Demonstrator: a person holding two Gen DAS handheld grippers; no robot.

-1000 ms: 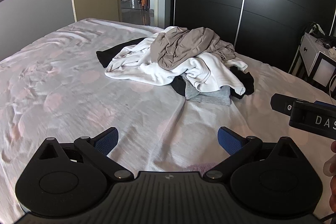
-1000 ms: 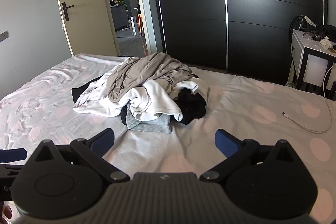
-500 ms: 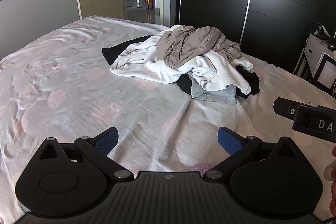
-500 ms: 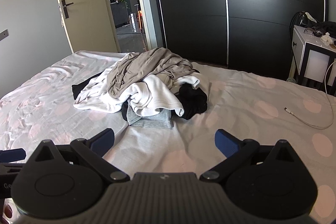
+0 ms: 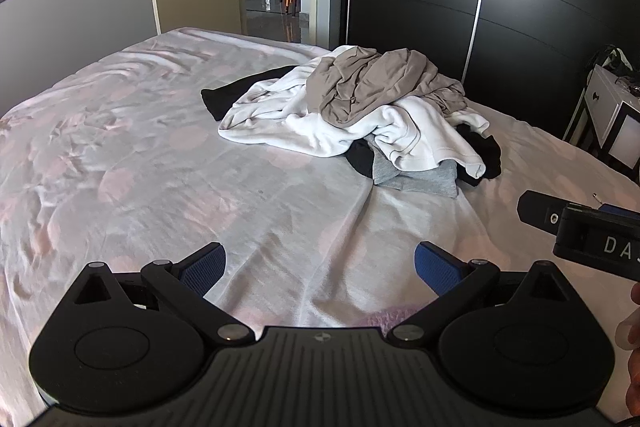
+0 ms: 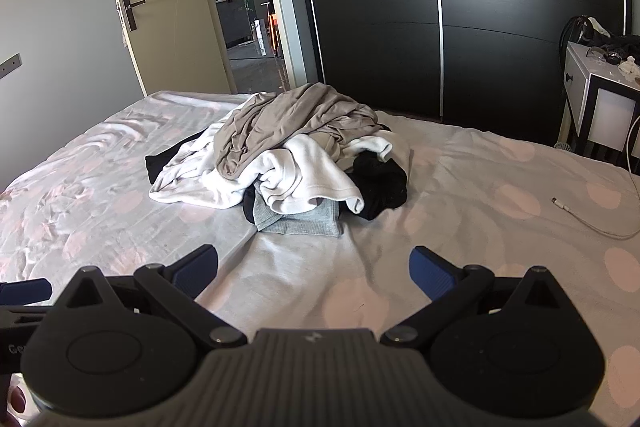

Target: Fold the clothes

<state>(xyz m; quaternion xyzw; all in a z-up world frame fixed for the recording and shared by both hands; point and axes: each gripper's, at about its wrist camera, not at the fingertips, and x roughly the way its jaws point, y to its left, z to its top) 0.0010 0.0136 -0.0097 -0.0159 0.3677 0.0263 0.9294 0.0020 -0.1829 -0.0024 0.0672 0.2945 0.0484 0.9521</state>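
While both my tongs, left and right, gape wide above the bed, the clothes pile sits mid-bed toward its far edge; only my right view shows a white cable near the bed's right edge

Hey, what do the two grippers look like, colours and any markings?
Both the left gripper and right gripper are black, with scissor-like linkage arms, round pivot discs, silver rivets, a ribbed grey centre plate and blue textured pads. White letters "DA" mark the right gripper's side.
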